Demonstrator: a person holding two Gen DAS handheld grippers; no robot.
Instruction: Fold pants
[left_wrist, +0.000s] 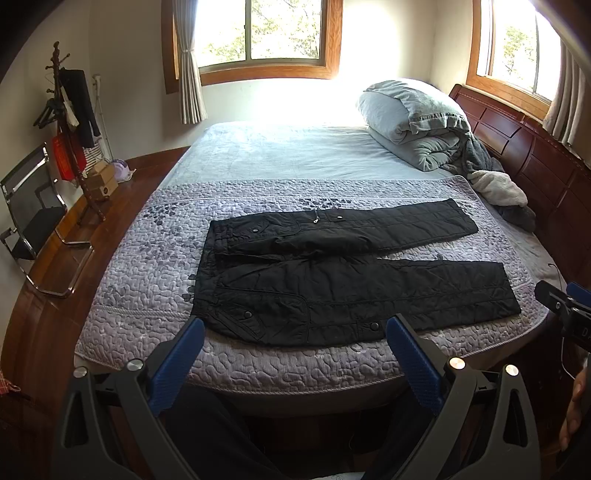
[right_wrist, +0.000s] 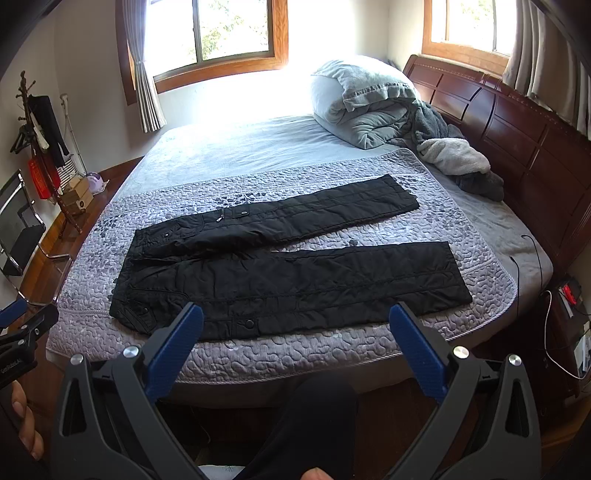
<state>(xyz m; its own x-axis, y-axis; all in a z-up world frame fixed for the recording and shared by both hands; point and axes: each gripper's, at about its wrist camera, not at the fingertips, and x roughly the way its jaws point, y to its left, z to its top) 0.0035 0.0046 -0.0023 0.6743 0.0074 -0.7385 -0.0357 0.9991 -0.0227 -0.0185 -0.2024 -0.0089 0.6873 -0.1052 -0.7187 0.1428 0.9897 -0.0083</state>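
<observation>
Black quilted pants lie flat on the purple quilted bedspread, waistband to the left, both legs stretched to the right and spread apart. My left gripper hangs open above the bed's near edge, short of the pants' near hem. My right gripper is open too, held above the same edge near the lower leg. Nothing is between either pair of blue fingers. The right gripper's tip shows at the left wrist view's right edge, and the left gripper's tip at the right wrist view's left edge.
A folded grey duvet and loose grey and white clothes sit by the wooden headboard on the right. A coat stand and chair stand left. Cables and a power strip lie right.
</observation>
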